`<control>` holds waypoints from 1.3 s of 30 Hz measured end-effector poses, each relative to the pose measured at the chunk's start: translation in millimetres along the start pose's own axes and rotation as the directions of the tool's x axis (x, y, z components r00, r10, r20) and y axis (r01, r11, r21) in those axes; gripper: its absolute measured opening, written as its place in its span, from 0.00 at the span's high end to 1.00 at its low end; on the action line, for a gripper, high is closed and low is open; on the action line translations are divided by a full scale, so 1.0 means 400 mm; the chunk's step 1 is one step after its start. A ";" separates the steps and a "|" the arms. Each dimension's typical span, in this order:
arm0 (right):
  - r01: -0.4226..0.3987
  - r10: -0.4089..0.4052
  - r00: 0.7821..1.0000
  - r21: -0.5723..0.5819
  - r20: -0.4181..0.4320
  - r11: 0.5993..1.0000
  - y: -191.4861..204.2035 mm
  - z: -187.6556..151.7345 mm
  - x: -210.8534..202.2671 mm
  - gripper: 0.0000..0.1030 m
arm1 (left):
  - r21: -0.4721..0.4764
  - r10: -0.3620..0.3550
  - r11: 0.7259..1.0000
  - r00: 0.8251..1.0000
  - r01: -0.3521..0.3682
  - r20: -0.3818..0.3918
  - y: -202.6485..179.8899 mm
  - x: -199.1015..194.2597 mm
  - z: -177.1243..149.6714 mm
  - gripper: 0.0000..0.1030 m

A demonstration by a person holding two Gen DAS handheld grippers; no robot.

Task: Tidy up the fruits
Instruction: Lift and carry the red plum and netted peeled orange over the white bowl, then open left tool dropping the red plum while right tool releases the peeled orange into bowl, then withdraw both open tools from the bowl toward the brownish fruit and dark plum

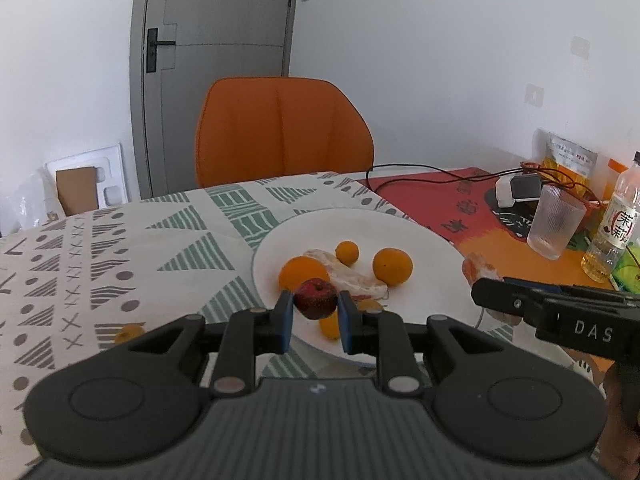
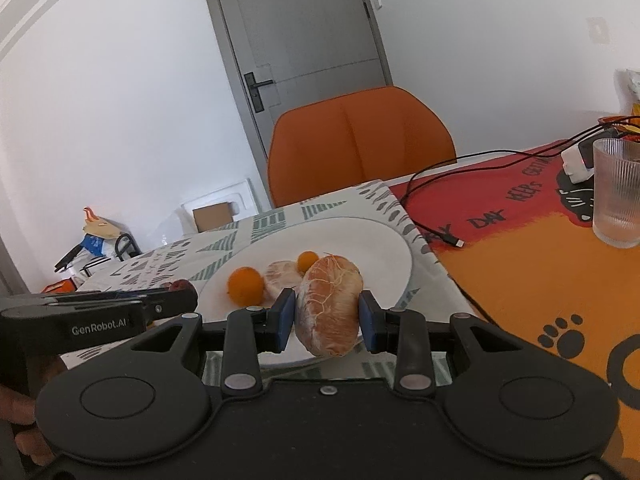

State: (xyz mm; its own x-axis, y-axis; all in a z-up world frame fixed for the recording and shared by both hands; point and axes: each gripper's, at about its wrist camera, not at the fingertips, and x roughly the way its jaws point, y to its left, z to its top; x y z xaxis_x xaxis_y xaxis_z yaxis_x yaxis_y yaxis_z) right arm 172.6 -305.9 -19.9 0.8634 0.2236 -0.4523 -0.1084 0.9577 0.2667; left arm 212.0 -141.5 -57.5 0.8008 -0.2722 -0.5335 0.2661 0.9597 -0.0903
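My left gripper [image 1: 315, 312] is shut on a small dark red fruit [image 1: 315, 298], held over the near rim of the white plate [image 1: 424, 240]. On the plate lie two oranges [image 1: 392, 266], a smaller orange fruit [image 1: 346, 252] and a peeled citrus segment [image 1: 348, 274]. My right gripper [image 2: 327, 316] is shut on a large peeled citrus piece [image 2: 329, 304], above the near edge of the plate [image 2: 372, 240]. In the right wrist view the plate holds an orange [image 2: 245, 285], a small orange fruit [image 2: 307, 260] and a peeled segment [image 2: 282, 278]. The two grippers are side by side.
A small orange fruit [image 1: 129, 332] lies on the patterned cloth left of the plate. To the right stand a ribbed glass [image 1: 556, 222], a bottle [image 1: 612, 224], a charger with a black cable [image 2: 452, 238] on the orange mat. An orange chair [image 1: 282, 130] is behind the table.
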 end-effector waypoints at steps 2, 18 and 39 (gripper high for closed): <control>0.002 -0.002 1.000 0.004 -0.004 1.000 -0.008 0.006 0.010 0.69 | -0.001 -0.004 1.000 1.000 0.004 -0.008 -0.003 0.015 0.003 0.79; -0.011 0.011 1.000 0.036 0.005 0.999 -0.027 0.024 0.032 0.59 | 0.016 -0.019 1.000 1.000 0.019 -0.023 -0.025 0.035 0.007 0.60; -0.050 0.050 0.999 0.014 0.008 0.999 0.064 0.012 -0.015 0.08 | 0.000 0.088 0.996 0.995 -0.088 0.036 0.052 -0.109 -0.018 0.10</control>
State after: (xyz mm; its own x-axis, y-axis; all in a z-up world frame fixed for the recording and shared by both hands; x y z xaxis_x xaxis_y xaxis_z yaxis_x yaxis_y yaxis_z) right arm 166.9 -283.4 -6.4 0.8610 0.2695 -0.4314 -0.1441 0.9426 0.3012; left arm 178.9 -109.2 -42.2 0.8400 -0.1890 -0.5087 0.1942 0.9800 -0.0434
